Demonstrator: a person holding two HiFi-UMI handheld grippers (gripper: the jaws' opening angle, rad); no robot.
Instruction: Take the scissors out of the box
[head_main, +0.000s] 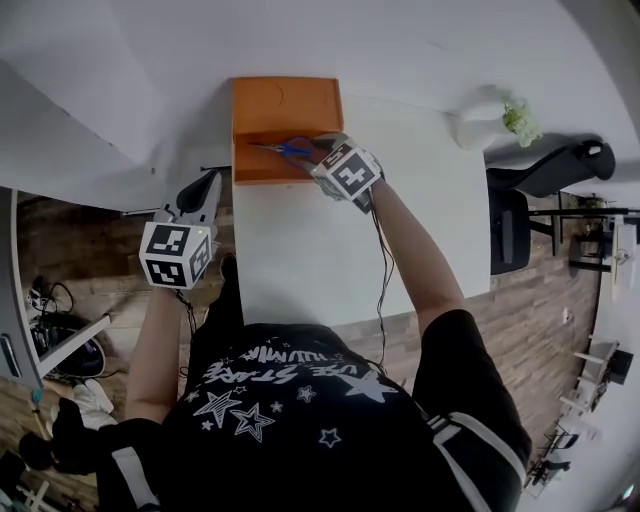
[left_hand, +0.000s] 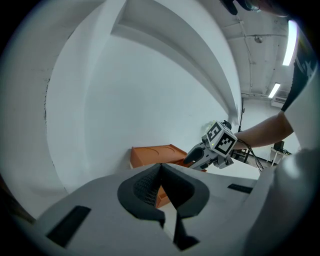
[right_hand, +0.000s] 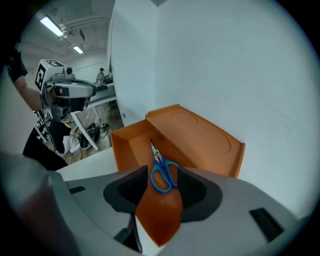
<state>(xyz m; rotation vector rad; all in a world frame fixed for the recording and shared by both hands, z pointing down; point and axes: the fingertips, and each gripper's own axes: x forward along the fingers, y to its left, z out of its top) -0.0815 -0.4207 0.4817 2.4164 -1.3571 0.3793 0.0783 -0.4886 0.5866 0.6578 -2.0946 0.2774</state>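
- A white table (head_main: 330, 250) stands against a white wall, with a pale vase (head_main: 485, 122) well off to the right gripper's right.
- The right gripper (head_main: 322, 148) hangs over the orange box (head_main: 262, 172), jaws spread and gripping nothing.
- The blue-handled scissors (right_hand: 162, 172) lie on the box floor, directly ahead between those jaws.
- The open lid (right_hand: 200, 135) rises just beyond them.
- The left gripper (head_main: 208, 182) hovers beside the table edge, jaws closed and empty, with the box ahead of it.

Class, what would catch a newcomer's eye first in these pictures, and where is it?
An open orange box sits at the far left corner of the white table, with blue-handled scissors lying inside. The right gripper hangs over them, jaws apart. The left gripper is beside the table's left edge.
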